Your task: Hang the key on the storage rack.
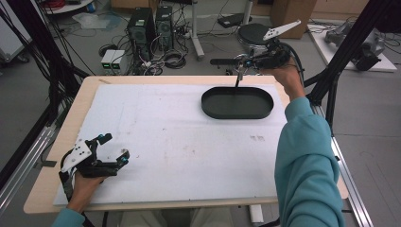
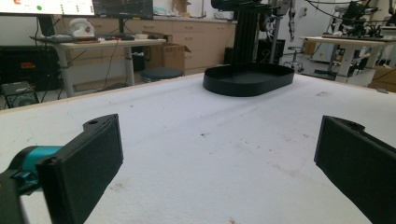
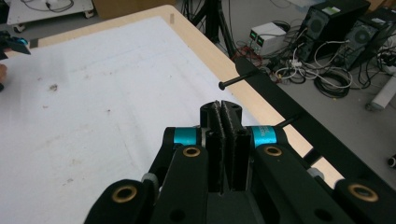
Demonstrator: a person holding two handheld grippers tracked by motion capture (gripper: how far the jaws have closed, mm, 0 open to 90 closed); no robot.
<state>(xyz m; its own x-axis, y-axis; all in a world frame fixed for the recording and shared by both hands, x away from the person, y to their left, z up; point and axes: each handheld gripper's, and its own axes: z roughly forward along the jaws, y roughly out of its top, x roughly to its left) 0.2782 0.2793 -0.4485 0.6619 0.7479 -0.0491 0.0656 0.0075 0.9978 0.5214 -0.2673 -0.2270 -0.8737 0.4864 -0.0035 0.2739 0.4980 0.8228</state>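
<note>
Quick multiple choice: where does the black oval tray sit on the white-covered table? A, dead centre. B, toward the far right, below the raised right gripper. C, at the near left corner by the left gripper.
B: the black oval tray lies far right, just below the right gripper.

- We log this as a robotics lab.
- Computer towers [image 1: 150,26] and tangled cables [image 1: 166,59] sit on the floor behind the desk [image 1: 56,142].
- Monitors [image 2: 77,7] and workbenches [image 2: 93,44] line the far wall.

Grey floor [image 1: 38,90]; 2 computer towers [image 1: 150,26]; tangled cables [image 1: 170,59]; round stool [image 1: 253,34]; wooden cabinets [image 2: 187,35].
</note>
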